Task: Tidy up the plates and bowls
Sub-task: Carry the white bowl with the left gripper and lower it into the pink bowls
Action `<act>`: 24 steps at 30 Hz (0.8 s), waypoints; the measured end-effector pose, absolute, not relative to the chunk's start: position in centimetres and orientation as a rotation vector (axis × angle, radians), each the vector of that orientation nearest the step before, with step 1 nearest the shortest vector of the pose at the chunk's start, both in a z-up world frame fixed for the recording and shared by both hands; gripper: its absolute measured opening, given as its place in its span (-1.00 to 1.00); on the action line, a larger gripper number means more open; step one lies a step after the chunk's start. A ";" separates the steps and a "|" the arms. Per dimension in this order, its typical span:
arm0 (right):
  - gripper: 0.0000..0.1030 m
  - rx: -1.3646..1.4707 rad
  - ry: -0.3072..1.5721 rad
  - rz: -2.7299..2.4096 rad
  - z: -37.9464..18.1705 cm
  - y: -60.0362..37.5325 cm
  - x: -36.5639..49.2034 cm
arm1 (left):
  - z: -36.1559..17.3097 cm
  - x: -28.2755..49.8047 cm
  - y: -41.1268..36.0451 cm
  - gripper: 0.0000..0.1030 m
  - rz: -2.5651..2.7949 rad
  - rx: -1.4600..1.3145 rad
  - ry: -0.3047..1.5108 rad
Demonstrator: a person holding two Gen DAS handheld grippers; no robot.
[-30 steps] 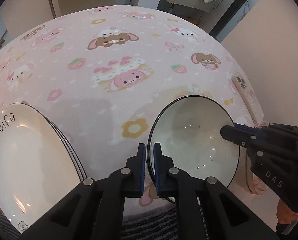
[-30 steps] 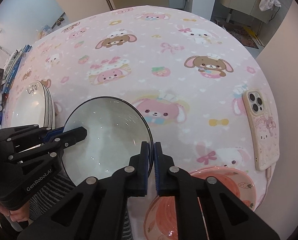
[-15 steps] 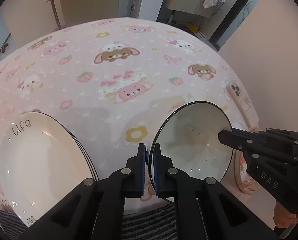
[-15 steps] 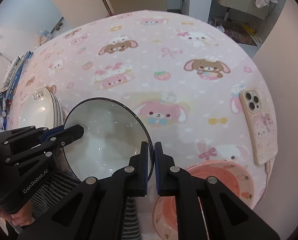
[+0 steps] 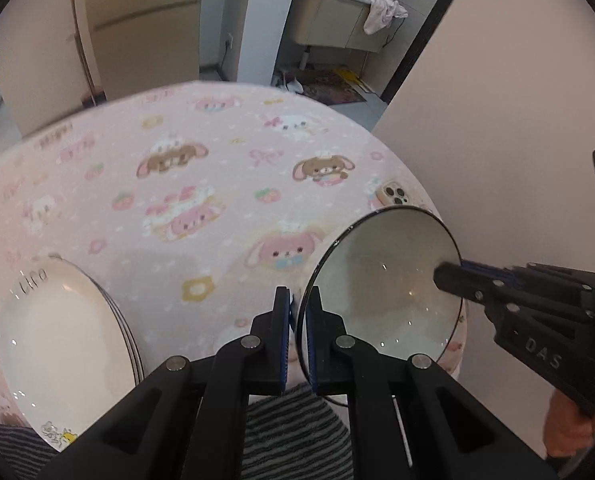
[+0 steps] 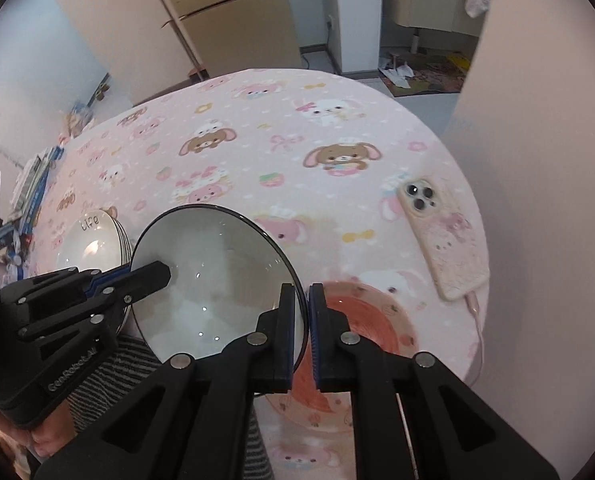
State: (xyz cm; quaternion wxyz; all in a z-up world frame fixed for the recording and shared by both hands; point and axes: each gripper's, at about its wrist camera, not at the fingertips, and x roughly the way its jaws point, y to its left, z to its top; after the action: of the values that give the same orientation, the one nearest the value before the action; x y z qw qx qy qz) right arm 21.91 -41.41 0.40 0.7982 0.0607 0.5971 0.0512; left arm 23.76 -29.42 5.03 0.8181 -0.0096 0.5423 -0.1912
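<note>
Covering the round table, a pink cloth printed with cartoon rabbits and bears [image 6: 257, 152] now shows more of the room beyond its far edge than it did 1 second ago, both cameras having risen. At the left of the table sits a stack of white round plates with thin dark rims [image 5: 57, 328], the top one lettered "life" (sharp in the right wrist view, blurred in the left). A white ceramic bowl with a thin black rim [image 6: 213, 276] is held in the air between both tools, higher above the cloth than before and over the table's near edge. A pink plate with a red centre and small printed figures [image 6: 361, 320] lies on the cloth below and right of the bowl, more of it visible than earlier. The left gripper [image 5: 296, 336] is clenched on the bowl's left rim, its blue pads pinching the edge; its body reads "GenRobot.AI" in the other view. The right gripper [image 6: 302, 332] is clamped on the opposite rim, its body marked "DAS". A phone in a pink cartoon case [image 6: 441, 236] lies flat near the table's right edge, cable attached.
</note>
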 end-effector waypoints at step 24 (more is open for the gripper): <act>-0.86 0.178 1.308 0.009 -2.1 -47.5 17.6 | 1.3 20.5 -36.9 -0.86 -0.454 0.173 1.162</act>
State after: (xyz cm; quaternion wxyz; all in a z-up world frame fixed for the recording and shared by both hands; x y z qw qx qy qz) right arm 17.57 -47.52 -2.10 0.7899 0.0827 0.6076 0.0044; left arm 20.54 -36.89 1.28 0.8081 0.0808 0.5435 -0.2124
